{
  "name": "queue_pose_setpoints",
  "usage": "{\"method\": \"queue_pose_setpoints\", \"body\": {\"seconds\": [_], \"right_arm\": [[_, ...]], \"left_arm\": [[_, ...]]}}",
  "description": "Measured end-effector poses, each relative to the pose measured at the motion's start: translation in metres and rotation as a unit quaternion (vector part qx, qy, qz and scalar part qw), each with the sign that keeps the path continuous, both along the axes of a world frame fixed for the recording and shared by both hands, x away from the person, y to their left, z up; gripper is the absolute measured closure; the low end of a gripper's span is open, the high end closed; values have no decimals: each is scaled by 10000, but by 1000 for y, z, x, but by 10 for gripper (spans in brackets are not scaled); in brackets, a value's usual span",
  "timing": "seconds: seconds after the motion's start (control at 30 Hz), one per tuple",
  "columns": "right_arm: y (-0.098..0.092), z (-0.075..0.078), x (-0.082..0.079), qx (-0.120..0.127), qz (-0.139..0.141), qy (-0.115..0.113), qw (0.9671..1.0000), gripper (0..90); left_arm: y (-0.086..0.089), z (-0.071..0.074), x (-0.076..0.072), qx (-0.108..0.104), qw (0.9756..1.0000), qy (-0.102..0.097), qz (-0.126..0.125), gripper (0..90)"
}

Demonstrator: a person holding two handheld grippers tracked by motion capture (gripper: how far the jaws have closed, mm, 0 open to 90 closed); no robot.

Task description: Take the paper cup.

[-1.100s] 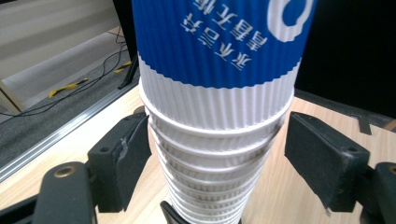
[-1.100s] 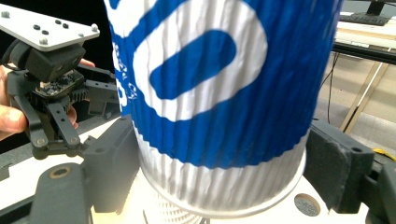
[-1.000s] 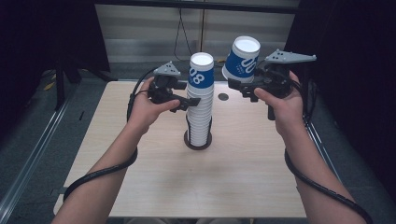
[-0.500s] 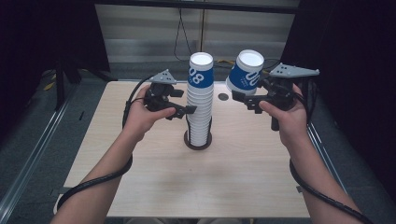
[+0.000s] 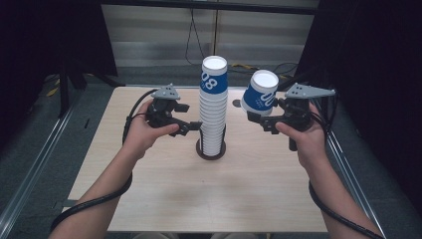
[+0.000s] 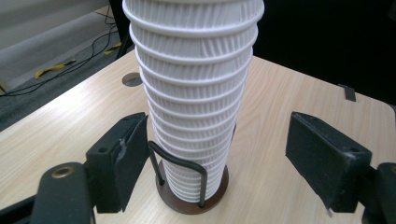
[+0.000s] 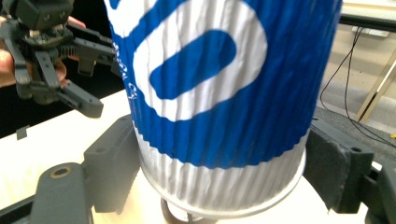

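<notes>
high view shows us at the table point(image 5: 149, 199) with a tall stack point(image 5: 213, 114) of upside-down ribbed cups standing in a dark holder point(image 5: 211, 151) near the middle. our right gripper point(image 5: 259, 115) is clenched on one blue-and-white cup point(image 5: 259, 91), held bottom-up and tilted, in the air just right of the stack's top and apart from it. we judge it is carried that way so it matches the stack, either just lifted off or about to be set on.

in the left gripper view our left gripper point(image 6: 219, 149) stands low beside the stack point(image 6: 194, 93), jaws spread to either side of it with a gap at each pad, so it is released and grips nothing. we think it waits there to steady the stack near the holder's wire loop point(image 6: 180, 170) while the single cup is handled. in the right gripper view the cup point(image 7: 219, 93) sits between the jaws, both pressing its wall near the rim.
</notes>
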State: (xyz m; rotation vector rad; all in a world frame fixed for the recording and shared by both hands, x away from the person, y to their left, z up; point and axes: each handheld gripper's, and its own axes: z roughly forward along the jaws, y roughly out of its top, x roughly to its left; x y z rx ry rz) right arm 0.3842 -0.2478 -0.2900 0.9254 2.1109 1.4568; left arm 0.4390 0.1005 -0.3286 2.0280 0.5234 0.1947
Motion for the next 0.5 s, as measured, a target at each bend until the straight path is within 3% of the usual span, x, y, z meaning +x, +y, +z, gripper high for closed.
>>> {"method": "queue_pose_setpoints", "body": {"seconds": [0.5], "right_arm": [[-1,-25,-11,-25,122,126,9998,193]], "left_arm": [[-1,-6,-7,90,9998,24,-195,212]]}}
